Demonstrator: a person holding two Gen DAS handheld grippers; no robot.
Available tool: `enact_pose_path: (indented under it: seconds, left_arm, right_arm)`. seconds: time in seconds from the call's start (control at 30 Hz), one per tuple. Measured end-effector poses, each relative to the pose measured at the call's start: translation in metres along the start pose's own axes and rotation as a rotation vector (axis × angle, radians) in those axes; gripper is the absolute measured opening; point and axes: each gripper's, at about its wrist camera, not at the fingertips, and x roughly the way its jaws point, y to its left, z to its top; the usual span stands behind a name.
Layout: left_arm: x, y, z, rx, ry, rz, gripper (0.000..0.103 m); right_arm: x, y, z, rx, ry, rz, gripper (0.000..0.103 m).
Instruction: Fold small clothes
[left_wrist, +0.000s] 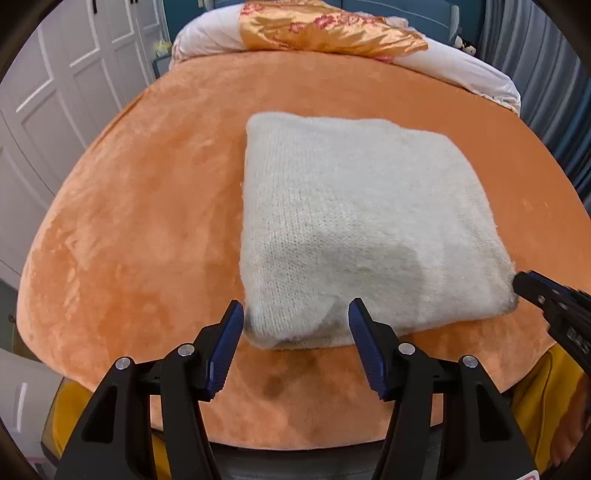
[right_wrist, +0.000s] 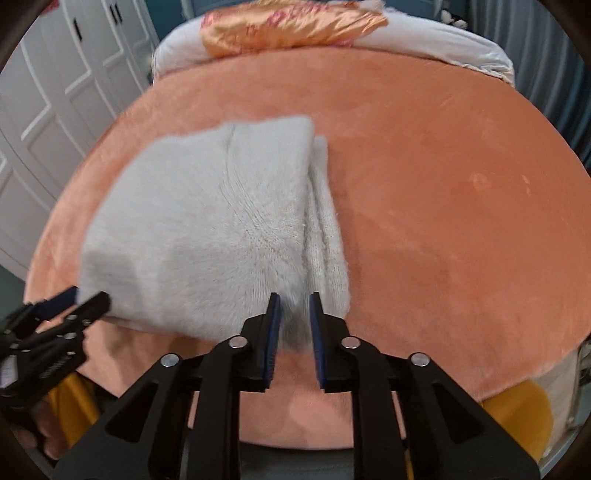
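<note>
A folded white knit garment (left_wrist: 351, 221) lies on the orange plush bed cover (left_wrist: 147, 221). My left gripper (left_wrist: 295, 314) is open, its blue pads either side of the garment's near left corner, apart from the cloth. In the right wrist view the same garment (right_wrist: 207, 229) shows with folded layers along its right edge. My right gripper (right_wrist: 294, 302) is partly open, its pads close around the near right corner but not pinching it. The right gripper's tip shows in the left wrist view (left_wrist: 546, 295), and the left gripper shows in the right wrist view (right_wrist: 79, 301).
A white pillow (left_wrist: 461, 66) with a gold flowered cloth (left_wrist: 321, 26) lies at the head of the bed. White wardrobe doors (left_wrist: 62, 92) stand at the left. Yellow fabric (left_wrist: 546, 398) shows below the bed's near edge.
</note>
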Motion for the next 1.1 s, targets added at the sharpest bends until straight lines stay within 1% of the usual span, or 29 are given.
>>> enact_pose_path:
  seconds: [0.03,0.07,0.1,0.13,0.17,0.23,0.37,0.47,0.83,0.9,1.1]
  left_arm:
    - [-0.003,-0.002,-0.002,0.0,-0.005,-0.003,0.063]
    - [-0.005,-0.003,-0.003,-0.003,-0.008,-0.003,0.065]
    - [-0.007,-0.004,-0.006,-0.01,-0.014,0.001,0.068]
    - [-0.009,-0.006,-0.008,-0.015,-0.021,0.003,0.068]
    - [-0.011,-0.007,-0.011,-0.019,-0.026,0.005,0.069]
    - [-0.014,-0.011,-0.016,-0.019,-0.029,0.003,0.069]
    - [-0.02,-0.021,-0.024,-0.001,-0.045,0.018,0.069]
    - [-0.022,-0.025,-0.028,-0.001,-0.05,0.015,0.069]
    - [-0.02,-0.034,-0.041,0.008,-0.055,0.027,0.069]
    - [-0.02,-0.035,-0.045,0.008,-0.06,0.046,0.069]
    - [-0.017,-0.037,-0.051,-0.007,-0.064,0.054,0.069]
  right_arm:
    - [-0.006,0.001,-0.005,0.002,-0.016,0.003,0.029]
    - [-0.011,0.0,-0.01,0.001,-0.03,-0.002,0.032]
    - [-0.015,0.001,-0.015,0.0,-0.045,-0.012,0.041]
    - [-0.02,0.003,-0.022,-0.001,-0.061,-0.025,0.045]
    - [-0.021,0.006,-0.021,-0.001,-0.067,-0.033,0.046]
    - [-0.023,0.011,-0.029,0.007,-0.074,-0.05,0.05]
    - [-0.022,0.018,-0.036,0.008,-0.069,-0.058,0.051]
    - [-0.023,0.021,-0.041,0.008,-0.067,-0.059,0.051]
    - [-0.018,0.026,-0.061,-0.014,-0.057,-0.072,0.051]
    - [-0.017,0.027,-0.065,-0.018,-0.059,-0.084,0.051]
    - [-0.015,0.029,-0.071,-0.018,-0.063,-0.097,0.051]
